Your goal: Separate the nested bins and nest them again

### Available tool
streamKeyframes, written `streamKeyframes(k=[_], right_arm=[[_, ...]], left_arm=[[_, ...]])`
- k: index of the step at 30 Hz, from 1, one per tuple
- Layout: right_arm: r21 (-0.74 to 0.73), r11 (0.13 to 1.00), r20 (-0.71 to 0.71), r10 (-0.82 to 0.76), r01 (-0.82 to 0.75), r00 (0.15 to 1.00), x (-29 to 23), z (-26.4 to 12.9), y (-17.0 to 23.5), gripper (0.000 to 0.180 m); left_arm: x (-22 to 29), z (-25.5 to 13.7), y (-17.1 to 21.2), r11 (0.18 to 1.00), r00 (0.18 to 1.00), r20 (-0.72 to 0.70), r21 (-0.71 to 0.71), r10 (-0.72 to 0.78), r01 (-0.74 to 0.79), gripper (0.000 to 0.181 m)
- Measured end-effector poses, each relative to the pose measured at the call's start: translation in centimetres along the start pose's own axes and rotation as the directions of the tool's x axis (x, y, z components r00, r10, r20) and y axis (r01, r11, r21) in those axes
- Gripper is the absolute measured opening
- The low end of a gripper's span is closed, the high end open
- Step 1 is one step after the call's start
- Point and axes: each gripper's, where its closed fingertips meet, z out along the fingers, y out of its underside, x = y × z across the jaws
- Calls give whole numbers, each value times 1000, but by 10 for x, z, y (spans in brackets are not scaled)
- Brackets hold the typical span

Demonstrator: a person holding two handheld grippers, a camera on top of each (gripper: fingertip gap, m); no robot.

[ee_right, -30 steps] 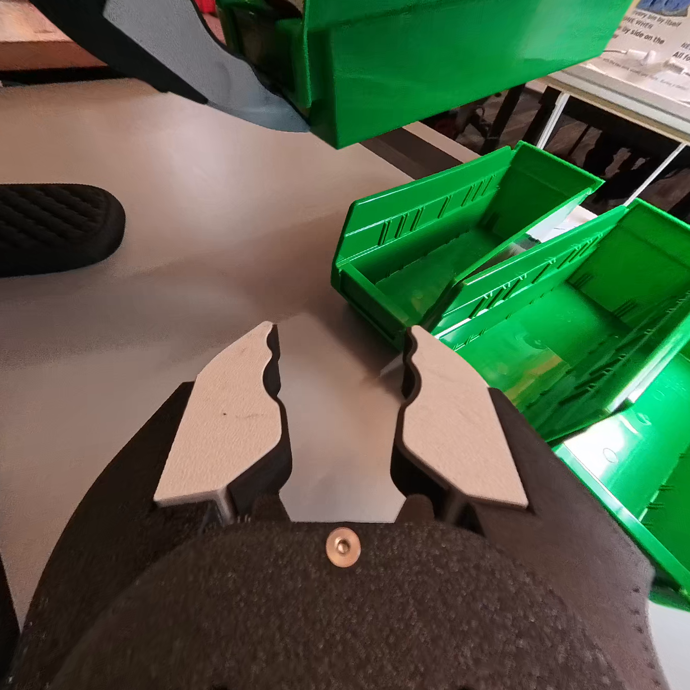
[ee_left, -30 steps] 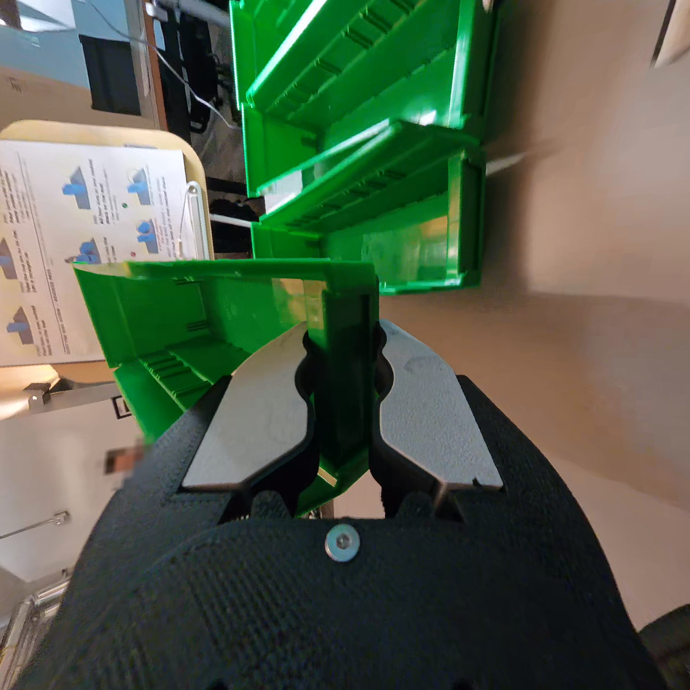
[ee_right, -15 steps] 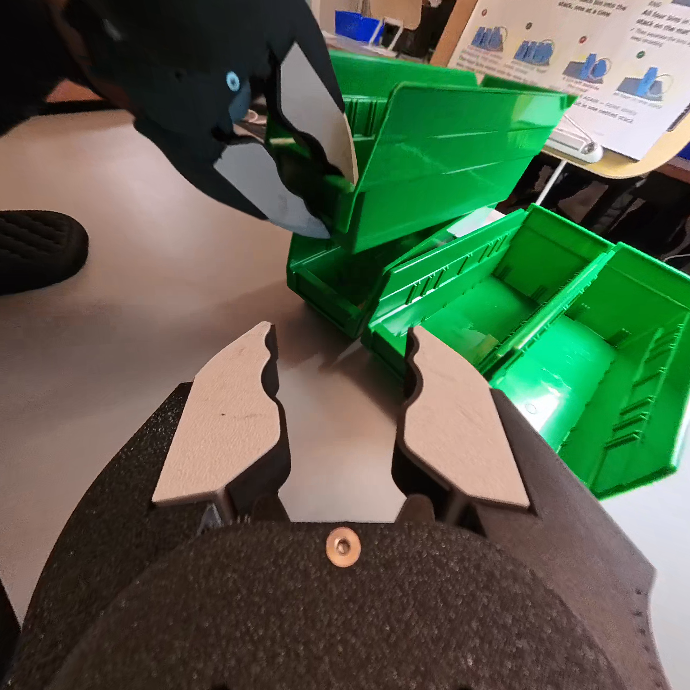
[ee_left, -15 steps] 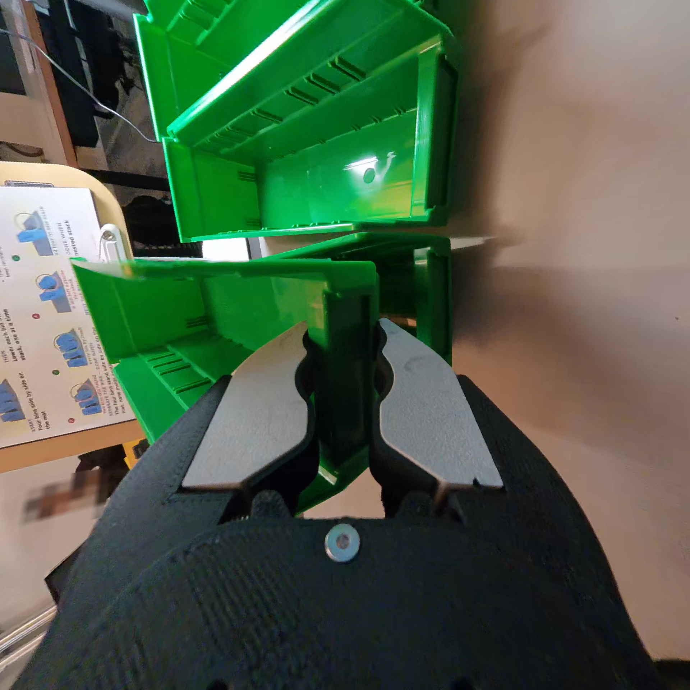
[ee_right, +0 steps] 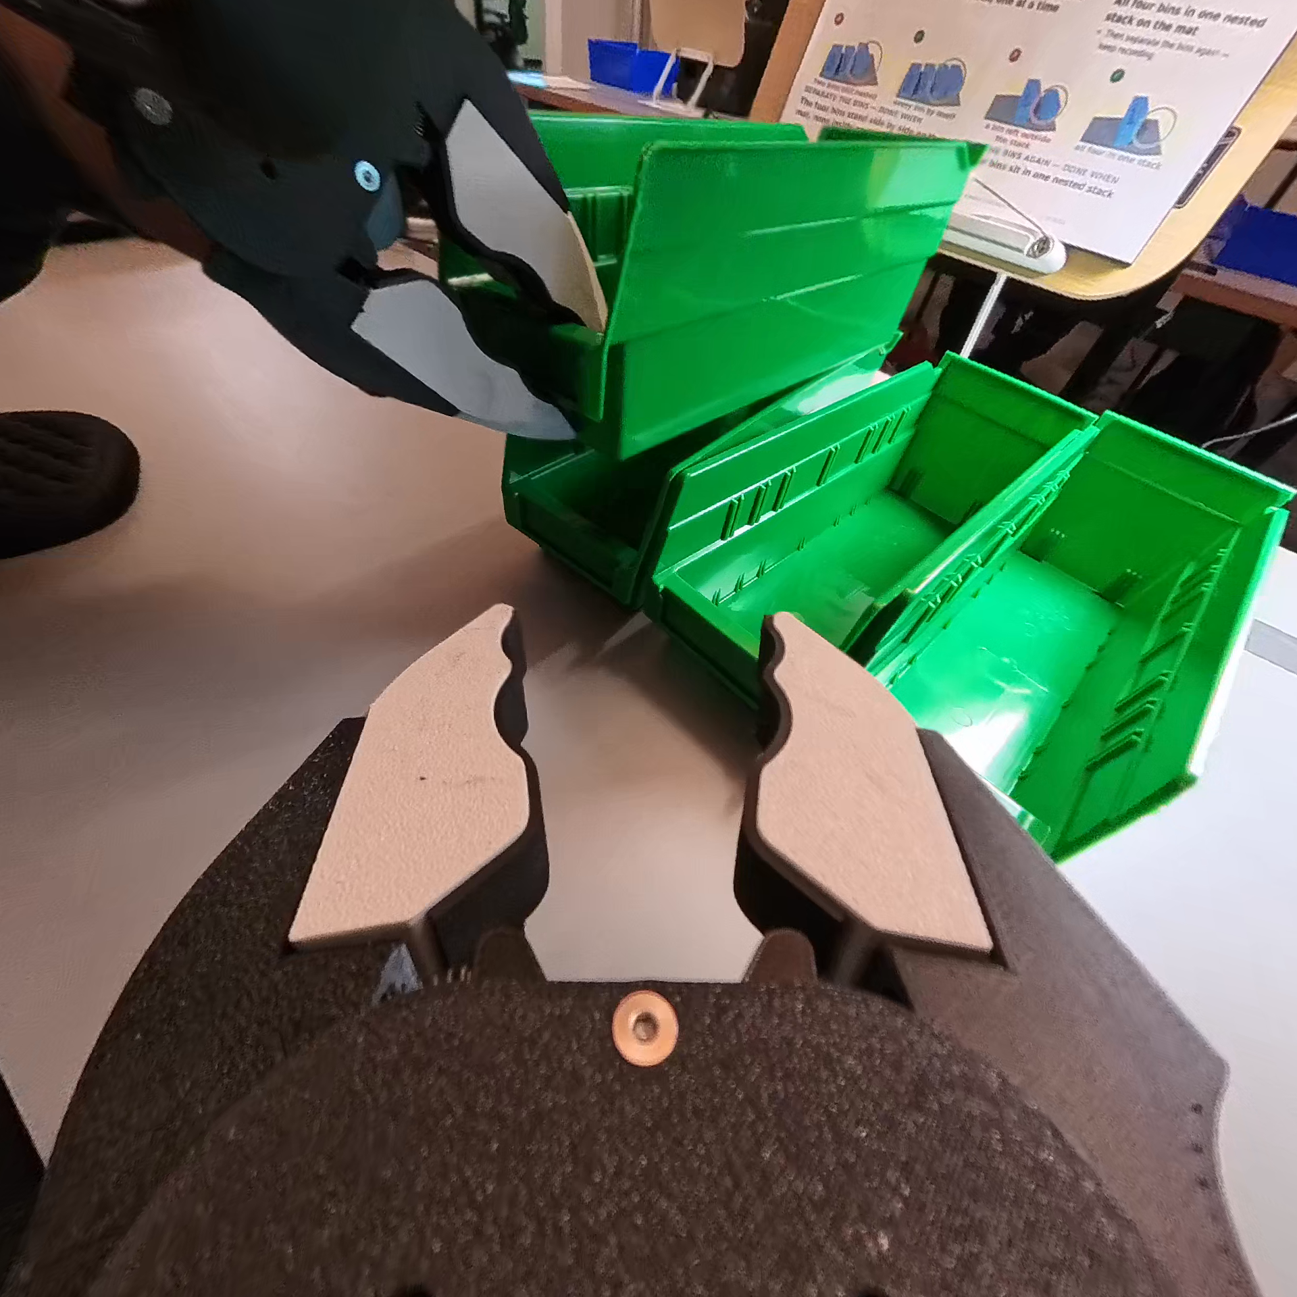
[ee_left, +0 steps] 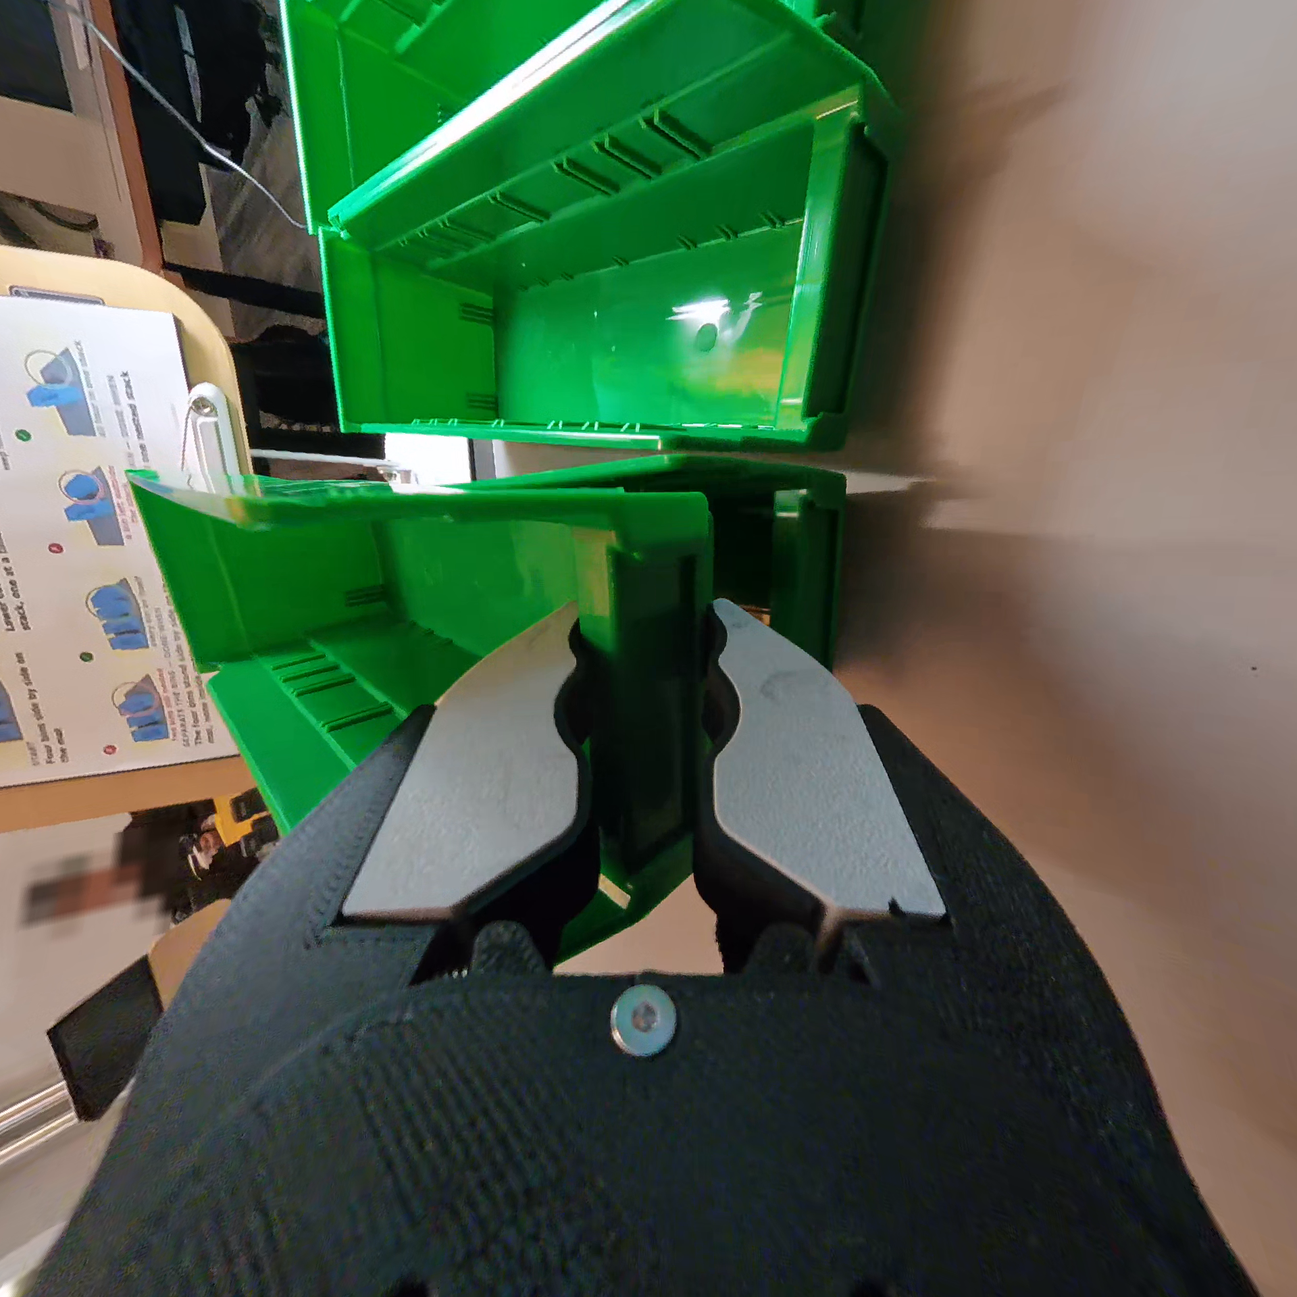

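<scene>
My left gripper (ee_left: pixel 646 632) is shut on the front lip of a green bin (ee_left: pixel 435 582). In the right wrist view that gripper (ee_right: pixel 582 372) holds the bin (ee_right: pixel 758 295) tilted, just above another green bin (ee_right: pixel 582 519) that stands on the table. Two more green bins stand side by side to the right of it: a middle bin (ee_right: pixel 814 575) and a right bin (ee_right: pixel 1053 674). They also show in the left wrist view, the middle bin (ee_left: pixel 632 351) nearer and the other (ee_left: pixel 421 84) behind it. My right gripper (ee_right: pixel 642 632) is open and empty, low over the table in front of the bins.
The beige table (ee_right: pixel 245 596) stretches to the left and front. A black ribbed pad (ee_right: pixel 56 477) lies at the left. An instruction sheet on a tan board (ee_right: pixel 1053 105) stands behind the bins, with a white clip (ee_right: pixel 1011 238) at its foot. Blue bins (ee_right: pixel 624 63) sit far back. My hands' fingertips stand some 15 cm from each other.
My left gripper has brought the held bin down and over the leftmost bin on the table. My right gripper has stayed open and shifted its view a little.
</scene>
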Motion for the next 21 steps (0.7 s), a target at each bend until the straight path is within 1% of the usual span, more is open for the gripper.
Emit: streamKeyframes(k=[5, 8, 11, 14, 16, 18, 20, 21], right_arm=[[-12, 1000, 3, 10, -10, 1000, 2, 1, 6, 63], [-10, 1000, -6, -4, 4, 1000, 2, -1, 6, 64], [-5, 1000, -12, -3, 3, 1000, 3, -3, 5, 64], [-4, 1000, -19, 0, 0, 1000, 5, -6, 6, 64], [-8, 1000, -19, 7, -7, 1000, 7, -6, 8, 64], [-14, 1000, -16, 13, -13, 1000, 7, -5, 10, 64], [-17, 1000, -11, 13, -13, 1000, 6, -3, 11, 64], [-16, 1000, -9, 10, -10, 1000, 6, -2, 10, 64]], left_arm=[[5, 6, 2, 998, 998, -25, -29, -56, 55, 29], [8, 18, -1, 999, 999, -31, -40, -33, 32, 29], [9, 32, 3, 998, 999, -30, -66, -14, 12, 30], [13, 43, 8, 999, 999, -46, -48, -19, 17, 31], [14, 44, 10, 1000, 1000, -24, -30, -3, 2, 31], [13, 42, 11, 1000, 1000, 16, -19, 18, -18, 37], [15, 35, 10, 1000, 1000, 19, 2, 16, -16, 45], [15, 29, 9, 1000, 1000, 18, 24, 7, -7, 47]])
